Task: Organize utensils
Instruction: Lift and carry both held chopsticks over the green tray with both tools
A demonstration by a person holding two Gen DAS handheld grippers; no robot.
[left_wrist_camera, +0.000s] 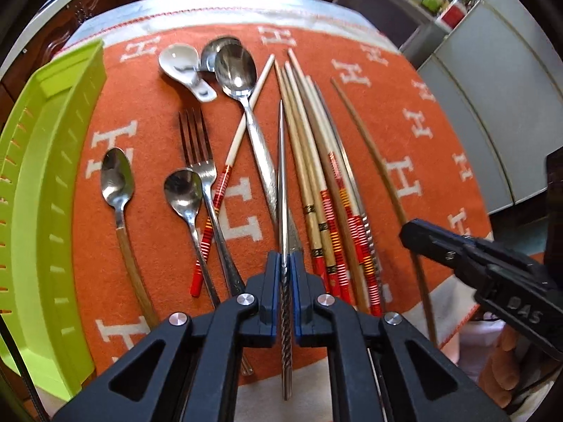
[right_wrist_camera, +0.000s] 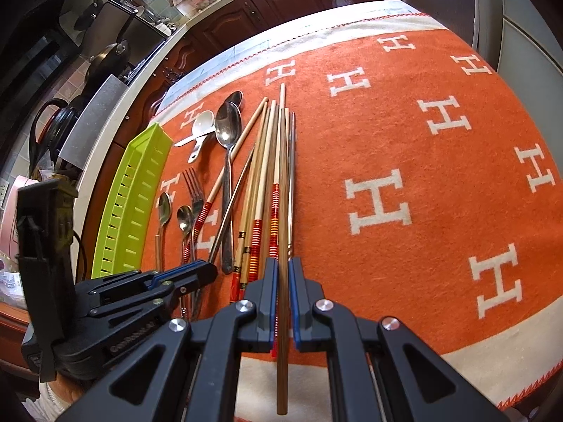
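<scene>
My left gripper (left_wrist_camera: 286,263) is shut on a metal chopstick (left_wrist_camera: 281,161) that points away over the orange cloth (left_wrist_camera: 404,112). My right gripper (right_wrist_camera: 282,270) is shut on a brown wooden chopstick (right_wrist_camera: 282,183); in the left wrist view that chopstick (left_wrist_camera: 373,154) lies to the right of the pile. Several wooden and red-banded chopsticks (left_wrist_camera: 316,161) lie side by side in the middle. Left of them lie a big steel spoon (left_wrist_camera: 235,70), a white ceramic spoon (left_wrist_camera: 181,63), a fork (left_wrist_camera: 198,147) and two small spoons (left_wrist_camera: 116,179).
A lime green slotted tray (left_wrist_camera: 45,183) stands at the cloth's left edge; it also shows in the right wrist view (right_wrist_camera: 133,204). Kitchen counter with pans (right_wrist_camera: 105,56) is beyond the table at left. Grey cabinets (left_wrist_camera: 492,105) are at right.
</scene>
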